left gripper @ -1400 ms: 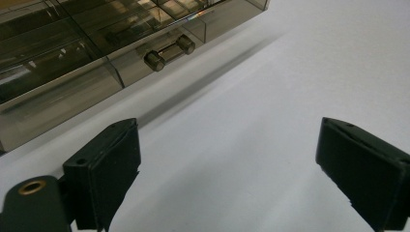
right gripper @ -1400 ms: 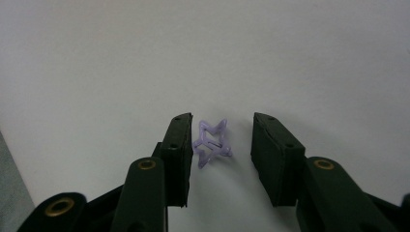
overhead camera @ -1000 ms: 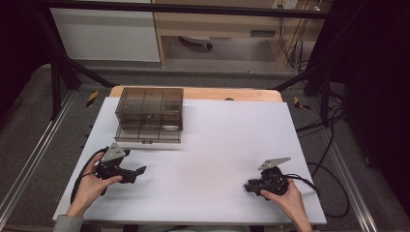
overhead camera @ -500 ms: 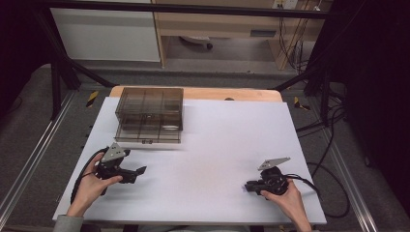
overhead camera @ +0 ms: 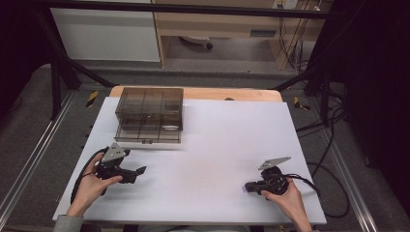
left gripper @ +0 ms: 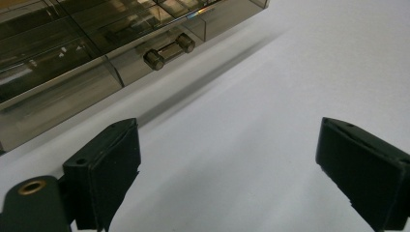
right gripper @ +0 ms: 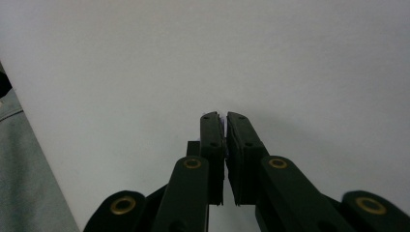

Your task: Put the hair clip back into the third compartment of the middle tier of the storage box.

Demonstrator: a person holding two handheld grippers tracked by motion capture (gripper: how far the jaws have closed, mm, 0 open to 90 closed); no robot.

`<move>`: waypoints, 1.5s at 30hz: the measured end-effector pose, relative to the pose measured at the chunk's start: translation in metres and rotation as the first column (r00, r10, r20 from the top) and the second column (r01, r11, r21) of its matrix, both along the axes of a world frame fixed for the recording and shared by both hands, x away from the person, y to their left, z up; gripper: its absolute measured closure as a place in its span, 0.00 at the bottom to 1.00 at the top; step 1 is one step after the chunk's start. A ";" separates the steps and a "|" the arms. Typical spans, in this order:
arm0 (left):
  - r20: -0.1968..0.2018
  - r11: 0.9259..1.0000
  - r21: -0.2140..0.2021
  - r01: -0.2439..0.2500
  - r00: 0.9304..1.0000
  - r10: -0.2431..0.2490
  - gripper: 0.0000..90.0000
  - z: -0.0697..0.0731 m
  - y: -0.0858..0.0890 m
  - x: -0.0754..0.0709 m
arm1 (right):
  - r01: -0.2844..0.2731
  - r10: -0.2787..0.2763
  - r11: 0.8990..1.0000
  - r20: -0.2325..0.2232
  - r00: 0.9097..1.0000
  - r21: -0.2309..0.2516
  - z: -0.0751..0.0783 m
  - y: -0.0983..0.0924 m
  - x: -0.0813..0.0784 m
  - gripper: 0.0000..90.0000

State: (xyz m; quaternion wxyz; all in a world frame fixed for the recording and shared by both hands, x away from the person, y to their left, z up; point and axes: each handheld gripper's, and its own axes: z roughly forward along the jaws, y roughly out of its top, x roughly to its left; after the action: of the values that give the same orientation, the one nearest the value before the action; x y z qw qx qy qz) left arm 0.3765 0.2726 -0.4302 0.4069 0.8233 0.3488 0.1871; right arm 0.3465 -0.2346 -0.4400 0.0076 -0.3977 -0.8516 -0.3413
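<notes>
A: Over by the worktop's (overhead camera: 208, 145) near-left corner, the left gripper (overhead camera: 138, 172) lay with its jaws wide apart, nothing between them.

B: And that smoky clear drawer box (overhead camera: 150, 116) stood toward the far-left corner; contents too dim to tell.

A: Near the right edge, the right gripper (overhead camera: 247, 187) had just been closing, jaws together on nothing.

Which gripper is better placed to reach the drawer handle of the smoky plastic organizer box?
Left. The left gripper lies near the box, jaws open, facing its drawer handle. The right gripper is shut and far across the table.
</notes>
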 end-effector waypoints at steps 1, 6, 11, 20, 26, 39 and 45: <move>0.000 1.000 0.000 0.000 1.000 0.000 0.09 0.000 0.000 0.000 | 0.000 0.000 1.000 -0.002 1.000 0.004 0.000 0.000 0.000 0.96; -0.001 1.000 0.001 0.000 1.000 0.000 0.09 0.000 0.000 0.000 | -0.005 0.005 1.000 -0.010 1.000 0.012 0.001 -0.001 0.000 0.98; -0.001 1.000 0.000 0.001 1.000 -0.001 0.09 0.000 0.000 0.000 | -0.009 0.009 1.000 -0.016 1.000 0.025 0.002 -0.001 0.000 0.99; -0.001 1.000 -0.001 0.000 1.000 0.000 0.09 0.000 0.000 0.000 | -0.006 0.006 0.999 -0.010 1.000 0.034 0.004 -0.002 0.000 0.99; -0.001 1.000 0.001 0.000 1.000 0.000 0.09 0.000 0.000 0.000 | 0.008 -0.009 0.999 0.014 1.000 0.046 0.007 -0.005 0.000 0.99; -0.003 1.000 0.000 0.001 1.000 -0.001 0.09 0.000 0.000 0.000 | 0.032 -0.036 0.998 0.069 0.997 0.061 0.012 -0.007 0.001 0.99; -0.003 1.000 0.000 0.000 1.000 0.000 0.09 0.000 0.000 0.000 | 0.031 -0.036 0.998 0.093 0.995 0.060 0.013 -0.005 0.002 0.99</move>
State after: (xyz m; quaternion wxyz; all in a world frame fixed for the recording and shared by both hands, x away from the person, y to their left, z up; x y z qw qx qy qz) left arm 0.3766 0.2725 -0.4303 0.4066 0.8234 0.3494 0.1860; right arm 0.3481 -0.2398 -0.4267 -0.0266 -0.3951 -0.8339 -0.3845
